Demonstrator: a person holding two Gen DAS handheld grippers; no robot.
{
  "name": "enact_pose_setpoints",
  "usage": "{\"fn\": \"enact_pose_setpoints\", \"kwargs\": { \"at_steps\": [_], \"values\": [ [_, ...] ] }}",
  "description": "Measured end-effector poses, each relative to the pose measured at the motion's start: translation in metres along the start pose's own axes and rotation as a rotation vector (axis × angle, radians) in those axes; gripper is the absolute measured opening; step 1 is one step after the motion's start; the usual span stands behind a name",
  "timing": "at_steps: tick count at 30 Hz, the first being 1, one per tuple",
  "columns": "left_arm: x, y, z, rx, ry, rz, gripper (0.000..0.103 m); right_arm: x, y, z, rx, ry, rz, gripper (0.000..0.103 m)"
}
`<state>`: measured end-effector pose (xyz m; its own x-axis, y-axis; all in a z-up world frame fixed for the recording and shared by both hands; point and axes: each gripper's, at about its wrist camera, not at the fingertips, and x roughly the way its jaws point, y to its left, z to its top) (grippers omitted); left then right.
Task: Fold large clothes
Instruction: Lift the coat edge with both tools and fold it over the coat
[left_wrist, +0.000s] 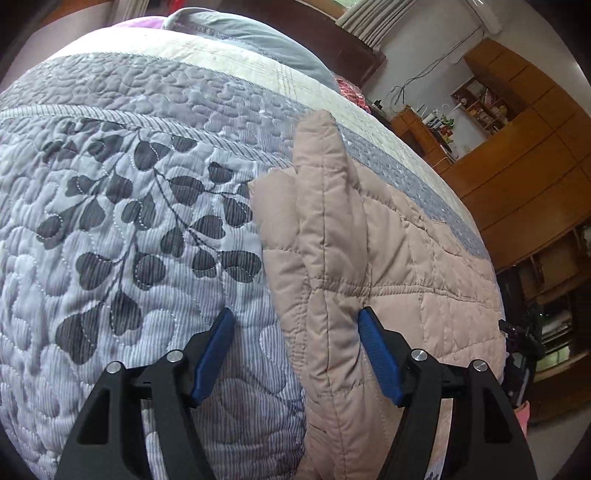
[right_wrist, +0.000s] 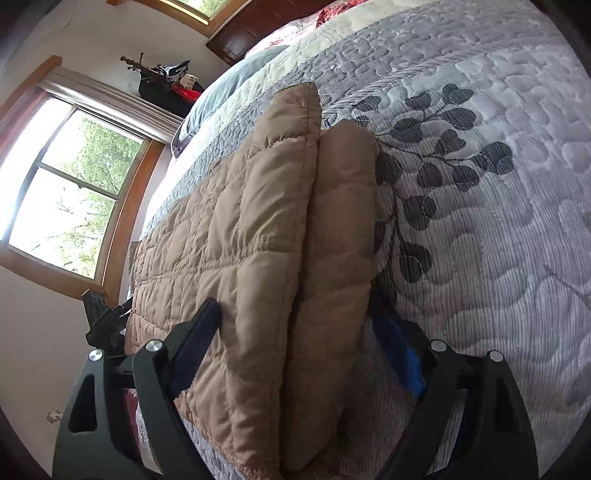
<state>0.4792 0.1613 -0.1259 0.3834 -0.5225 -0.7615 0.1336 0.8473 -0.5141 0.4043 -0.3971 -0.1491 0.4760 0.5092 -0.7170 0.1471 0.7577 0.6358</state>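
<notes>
Bed: grey quilt (left_wrist: 129, 229) with a dark leaf print covered the bed; pillows lay at the far end by a wooden headboard.
Room: window (right_wrist: 70, 184) on one side, wooden cabinets (left_wrist: 517, 177) on the other.
Jacket: tan quilted jacket (left_wrist: 354, 258) lay folded on the quilt near the bed's edge, its thick folded edge raised.
Left tongs (left_wrist: 295, 325): levelled low over the quilt, spread wide, straddling the jacket's folded edge, not clamped.
Right tongs (right_wrist: 295, 325): angled along the fold from the other end, spread wide, one finger each side of the padded layers, not clamped.
</notes>
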Motion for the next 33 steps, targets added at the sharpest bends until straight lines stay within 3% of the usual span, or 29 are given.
{"fn": "enact_pose_setpoints", "kwargs": {
  "at_steps": [5, 9, 11, 14, 16, 23, 33],
  "values": [
    [0.014, -0.013, 0.01, 0.024, 0.0, -0.008, 0.07, 0.009, 0.01, 0.005, -0.028, -0.014, 0.007, 0.076],
    [0.025, -0.029, 0.014, 0.049, 0.033, -0.057, 0.065, 0.018, 0.016, 0.006, -0.044, 0.002, 0.013, 0.058],
    [0.028, -0.035, 0.013, 0.049, 0.058, -0.092, 0.045, 0.02, 0.018, 0.003, -0.04, 0.008, 0.05, 0.04],
    [0.026, -0.037, 0.012, 0.025, 0.05, -0.098, 0.03, 0.012, 0.021, -0.002, -0.045, -0.004, 0.068, 0.025],
    [0.017, -0.037, 0.008, 0.019, 0.027, -0.103, 0.021, 0.003, 0.028, -0.003, -0.056, -0.019, 0.075, 0.021],
    [-0.047, -0.062, -0.008, 0.069, -0.066, -0.141, 0.015, -0.045, 0.065, -0.019, -0.108, -0.046, 0.121, 0.018],
    [-0.148, -0.096, -0.09, 0.14, -0.097, -0.123, 0.015, -0.12, 0.116, -0.108, -0.237, -0.046, 0.134, 0.018]
  ]
}}
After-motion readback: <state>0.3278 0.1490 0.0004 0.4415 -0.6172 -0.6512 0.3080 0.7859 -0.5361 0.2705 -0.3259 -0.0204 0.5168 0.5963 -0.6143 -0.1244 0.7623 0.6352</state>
